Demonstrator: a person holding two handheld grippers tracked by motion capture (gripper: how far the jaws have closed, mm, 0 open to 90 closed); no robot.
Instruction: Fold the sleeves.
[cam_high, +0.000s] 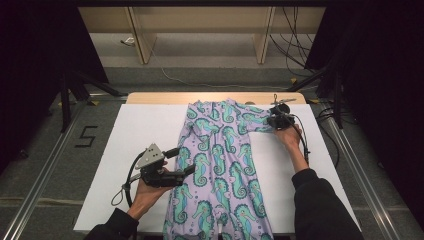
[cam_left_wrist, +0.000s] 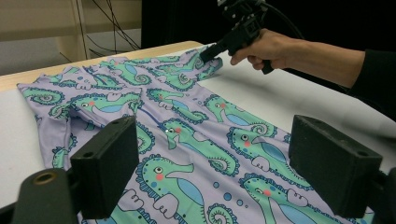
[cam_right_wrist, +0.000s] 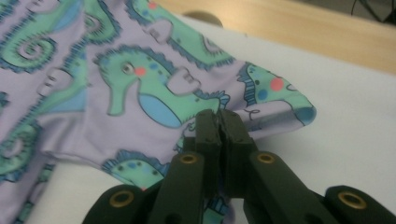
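Seahorse-print onesie (cam_high: 220, 165) lies flat on the white board (cam_high: 125, 150), long axis near-to-far, neck end away from the person. Right gripper (cam_high: 274, 121) is clamped on the far right sleeve (cam_right_wrist: 261, 100). Left gripper (cam_high: 187, 171) hovers at the garment's left edge, jaws wide apart.

- The romper (cam_high: 220, 150) is thin, smooth lilac cloth with a matt seahorse print.
- The table cover (cam_high: 125, 150) looks like matt white paper or sheet.
- The far table edge (cam_high: 160, 98) is pale, smooth wood.
- The right gripper (cam_right_wrist: 219, 121) is matt black plastic with brass-coloured rivets.
- The left gripper (cam_left_wrist: 224, 168) has matt black pads.
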